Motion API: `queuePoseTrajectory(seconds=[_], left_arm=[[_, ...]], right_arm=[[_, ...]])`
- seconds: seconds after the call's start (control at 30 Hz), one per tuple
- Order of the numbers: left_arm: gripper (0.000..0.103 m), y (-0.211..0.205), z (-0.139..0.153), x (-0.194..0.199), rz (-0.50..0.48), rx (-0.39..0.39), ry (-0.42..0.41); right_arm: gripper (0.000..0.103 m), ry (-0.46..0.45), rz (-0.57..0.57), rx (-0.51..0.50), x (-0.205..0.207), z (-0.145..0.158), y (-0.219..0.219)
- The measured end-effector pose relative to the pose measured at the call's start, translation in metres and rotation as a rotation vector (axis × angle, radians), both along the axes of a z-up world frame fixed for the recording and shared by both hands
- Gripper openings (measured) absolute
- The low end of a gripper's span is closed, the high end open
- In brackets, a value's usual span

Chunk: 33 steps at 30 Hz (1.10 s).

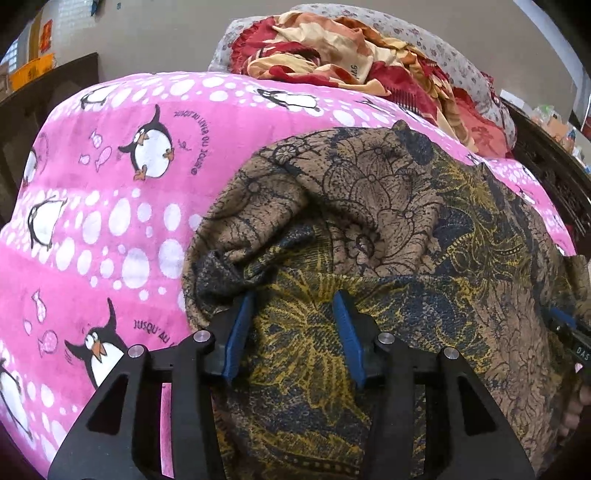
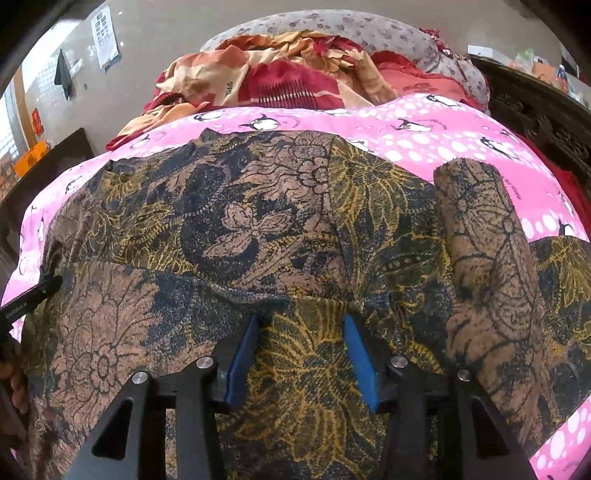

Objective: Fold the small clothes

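Observation:
A brown garment with dark blue and yellow flower print (image 1: 369,229) lies spread on a pink penguin blanket (image 1: 110,184); it fills the right wrist view (image 2: 240,229) too. My left gripper (image 1: 293,299) is open, its blue pads resting on the cloth near the garment's left edge. My right gripper (image 2: 303,319) is open, its pads down on the cloth at a fold line. A sleeve (image 2: 484,240) lies folded over at the right. The right gripper shows at the left view's right edge (image 1: 569,328); the left gripper shows at the right view's left edge (image 2: 33,295).
A crumpled red and cream floral blanket (image 1: 351,55) and a grey flowered pillow (image 2: 332,26) lie behind. Dark carved wooden furniture (image 2: 535,107) stands at the right, a dark table (image 1: 48,85) at the left.

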State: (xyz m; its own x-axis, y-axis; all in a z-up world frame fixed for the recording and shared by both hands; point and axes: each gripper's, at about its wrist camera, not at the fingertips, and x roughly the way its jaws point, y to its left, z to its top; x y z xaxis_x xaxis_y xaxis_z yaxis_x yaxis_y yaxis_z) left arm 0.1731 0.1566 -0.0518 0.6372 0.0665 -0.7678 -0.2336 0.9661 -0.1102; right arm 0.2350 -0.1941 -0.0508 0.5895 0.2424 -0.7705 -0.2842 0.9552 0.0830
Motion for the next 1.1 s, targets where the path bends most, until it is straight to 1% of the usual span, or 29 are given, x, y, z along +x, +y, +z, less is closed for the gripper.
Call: queuePoseTrajectory(seconds=[0.03, 0.07, 0.1, 0.13, 0.17, 0.2, 0.23, 0.27, 0.3, 0.33, 0.37, 0.4, 0.43, 0.47, 0.5, 0.57, 0.63, 0.7, 0.77, 0.8, 0.83, 0.87, 0.9, 0.97, 1.0, 1.03, 1.1], left_arm=[[0.045, -0.014, 0.005, 0.007, -0.004, 0.027, 0.021], [0.045, -0.018, 0.013, 0.006, 0.008, 0.032, 0.018], [0.045, -0.022, 0.029, -0.010, 0.009, 0.013, -0.034], [0.045, -0.028, 0.039, -0.023, -0.002, 0.005, -0.080], [0.048, -0.037, 0.045, -0.037, -0.018, 0.006, -0.109], [0.055, -0.045, 0.046, -0.045, -0.037, 0.007, -0.116], [0.057, -0.054, 0.043, -0.053, -0.063, 0.010, -0.117], [0.057, -0.063, 0.036, -0.059, -0.085, 0.018, -0.112], [0.057, -0.071, 0.019, -0.061, -0.101, 0.035, -0.067], [0.057, -0.075, 0.003, -0.059, -0.105, 0.040, -0.016], [0.057, -0.077, -0.012, -0.060, -0.122, 0.041, 0.006], [0.060, -0.076, -0.009, -0.063, -0.124, 0.033, -0.021], [0.062, -0.073, -0.007, -0.064, -0.128, 0.008, -0.037], [0.062, -0.071, -0.008, -0.063, -0.132, -0.013, -0.027], [0.063, -0.071, -0.008, -0.063, -0.132, -0.016, -0.031], [0.063, -0.072, -0.007, -0.063, -0.132, -0.007, -0.030], [0.063, -0.073, -0.008, -0.063, -0.131, 0.001, -0.028], [0.063, -0.074, -0.008, -0.063, -0.131, 0.003, -0.028], [0.063, -0.075, -0.008, -0.063, -0.131, 0.004, -0.028], [0.063, -0.075, -0.008, -0.063, -0.131, 0.008, -0.028], [0.063, -0.076, -0.008, -0.063, -0.131, 0.009, -0.029], [0.063, -0.075, -0.009, -0.064, -0.131, 0.005, -0.031], [0.063, -0.074, -0.010, -0.064, -0.131, -0.001, -0.031], [0.063, -0.070, -0.010, -0.066, -0.130, -0.011, -0.035], [0.063, -0.071, -0.010, -0.066, -0.130, -0.012, -0.035], [0.063, -0.070, -0.010, -0.066, -0.130, -0.010, -0.035], [0.063, -0.071, -0.010, -0.066, -0.130, -0.008, -0.035]], right_arm=[[0.048, 0.010, 0.003, 0.000, 0.002, 0.002, 0.000], [0.048, 0.020, 0.009, -0.019, 0.003, 0.006, 0.002], [0.048, 0.026, 0.002, -0.053, 0.001, 0.014, 0.004], [0.048, 0.011, -0.015, -0.064, -0.007, 0.025, 0.007], [0.048, -0.023, 0.001, -0.031, -0.020, 0.036, 0.010], [0.049, -0.050, 0.028, 0.001, -0.034, 0.043, 0.013], [0.052, -0.062, 0.058, 0.008, -0.049, 0.046, 0.021], [0.057, -0.059, 0.074, -0.001, -0.059, 0.044, 0.028], [0.059, -0.037, 0.098, -0.011, -0.068, 0.037, 0.036], [0.059, 0.003, 0.127, -0.034, -0.075, 0.022, 0.046], [0.061, 0.036, 0.141, -0.074, -0.077, 0.008, 0.053], [0.063, -0.001, 0.138, -0.092, -0.082, 0.002, 0.055], [0.064, -0.006, 0.133, -0.082, -0.082, 0.003, 0.053], [0.064, 0.017, 0.127, -0.064, -0.080, 0.006, 0.050], [0.063, 0.032, 0.109, -0.042, -0.077, 0.011, 0.045], [0.063, -0.016, 0.073, -0.022, -0.075, 0.029, 0.040], [0.063, -0.070, 0.073, -0.006, -0.074, 0.042, 0.045], [0.063, -0.040, 0.097, 0.005, -0.067, 0.038, 0.055], [0.064, 0.029, 0.120, -0.035, -0.056, 0.014, 0.068], [0.068, 0.043, 0.125, -0.066, -0.055, 0.003, 0.073], [0.068, 0.014, 0.123, -0.071, -0.055, 0.006, 0.074], [0.067, 0.022, 0.126, -0.072, -0.053, 0.012, 0.074], [0.064, 0.025, 0.125, -0.061, -0.053, 0.022, 0.069], [0.064, -0.067, 0.098, -0.026, -0.061, 0.053, 0.046], [0.064, -0.127, 0.072, -0.001, -0.066, 0.072, 0.021], [0.064, -0.161, 0.047, 0.012, -0.069, 0.083, -0.001], [0.064, -0.199, -0.027, 0.031, -0.066, 0.098, -0.056]])
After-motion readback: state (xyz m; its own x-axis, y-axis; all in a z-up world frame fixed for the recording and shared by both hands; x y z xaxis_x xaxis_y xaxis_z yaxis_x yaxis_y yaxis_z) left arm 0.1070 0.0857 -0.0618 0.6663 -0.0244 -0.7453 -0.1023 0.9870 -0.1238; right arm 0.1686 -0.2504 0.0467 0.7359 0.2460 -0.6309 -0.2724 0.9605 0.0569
